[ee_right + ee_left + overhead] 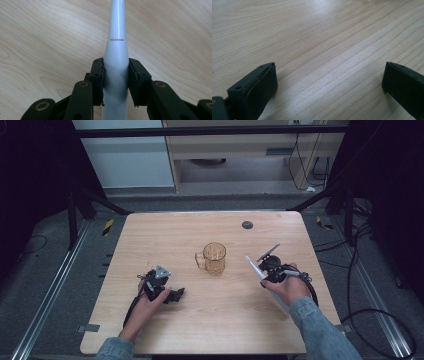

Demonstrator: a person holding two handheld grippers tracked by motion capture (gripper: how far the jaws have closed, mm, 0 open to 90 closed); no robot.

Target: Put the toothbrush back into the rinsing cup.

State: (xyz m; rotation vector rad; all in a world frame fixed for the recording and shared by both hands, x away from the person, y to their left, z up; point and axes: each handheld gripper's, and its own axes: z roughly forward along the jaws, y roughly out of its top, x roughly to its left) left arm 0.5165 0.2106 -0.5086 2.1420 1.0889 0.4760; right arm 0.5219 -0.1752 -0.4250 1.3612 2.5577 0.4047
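The right hand-held gripper [115,82] is clamped on a white, tapered plastic electric toothbrush handle [116,65], its two black pads pressing the thick lower body from either side. In the right gripper view the handle runs straight up the middle of the frame, narrowing past a seam toward the top edge. In the high view the right hand [289,287] sits in the lower right of the frame, its denim sleeve entering from the bottom edge, and the white handle [253,267] slants up and left from the gripper toward an amber glass mug [214,258] at the centre of the light wooden bench [220,330], well short of it.

The left hand [150,300] rests low in the lower left of the frame. The left hand-held gripper [329,80] stands wide apart with bare bench wood between its jaws.
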